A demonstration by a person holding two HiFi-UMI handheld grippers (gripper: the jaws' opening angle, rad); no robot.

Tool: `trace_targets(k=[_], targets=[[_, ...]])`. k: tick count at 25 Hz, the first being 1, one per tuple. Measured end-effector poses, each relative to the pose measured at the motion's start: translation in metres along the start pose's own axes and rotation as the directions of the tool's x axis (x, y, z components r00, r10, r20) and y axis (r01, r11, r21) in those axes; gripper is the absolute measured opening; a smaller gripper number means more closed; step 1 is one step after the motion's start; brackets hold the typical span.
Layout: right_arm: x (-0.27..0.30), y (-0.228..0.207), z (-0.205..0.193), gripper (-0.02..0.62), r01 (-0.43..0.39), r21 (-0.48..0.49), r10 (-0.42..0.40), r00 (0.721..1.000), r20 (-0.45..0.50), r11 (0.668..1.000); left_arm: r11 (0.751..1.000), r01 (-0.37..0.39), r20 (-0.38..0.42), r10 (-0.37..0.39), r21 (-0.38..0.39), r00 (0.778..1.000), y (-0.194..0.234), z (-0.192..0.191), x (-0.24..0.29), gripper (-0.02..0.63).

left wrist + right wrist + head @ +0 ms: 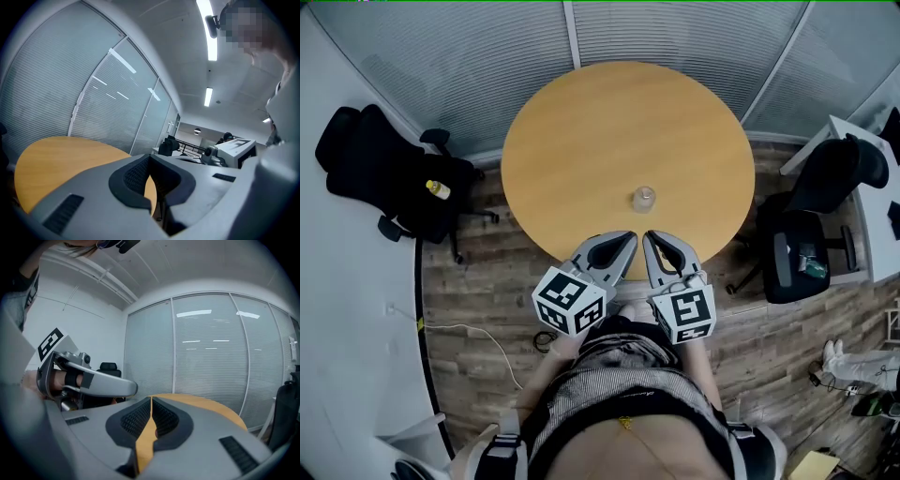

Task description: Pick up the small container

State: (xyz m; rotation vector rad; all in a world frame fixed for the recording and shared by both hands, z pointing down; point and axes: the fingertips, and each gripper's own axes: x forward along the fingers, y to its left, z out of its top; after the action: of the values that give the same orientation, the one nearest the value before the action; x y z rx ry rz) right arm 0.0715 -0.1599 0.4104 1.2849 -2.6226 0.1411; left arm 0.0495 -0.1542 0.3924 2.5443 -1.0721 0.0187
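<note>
A small clear container (644, 199) stands upright on the round wooden table (581, 141), toward its near edge. Both grippers are held side by side at the person's waist, tips just over the table's near rim. The left gripper (626, 241) is a little short of the container and to its left. Its pads meet with nothing between them (150, 159). The right gripper (653, 238) sits just short of the container, also shut and empty (151, 401). Neither gripper view shows the container; both look over the tabletop toward the blinds.
A black office chair (384, 169) with a yellow object (438, 189) on it stands left of the table. Another black chair (811, 234) stands at the right beside a white desk (872, 187). A white cable (478, 333) lies on the wooden floor. Glass walls with blinds (675, 37) run behind the table.
</note>
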Motion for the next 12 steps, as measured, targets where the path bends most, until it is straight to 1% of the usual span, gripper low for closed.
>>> trace_targets(k=[12], targets=[[0.047,-0.038,0.020,0.025,0.108,0.008,-0.108,0.994,0.015,0.994,0.991,0.126,-0.017,-0.125,0.039,0.992,0.036,0.033,0.041,0.006]])
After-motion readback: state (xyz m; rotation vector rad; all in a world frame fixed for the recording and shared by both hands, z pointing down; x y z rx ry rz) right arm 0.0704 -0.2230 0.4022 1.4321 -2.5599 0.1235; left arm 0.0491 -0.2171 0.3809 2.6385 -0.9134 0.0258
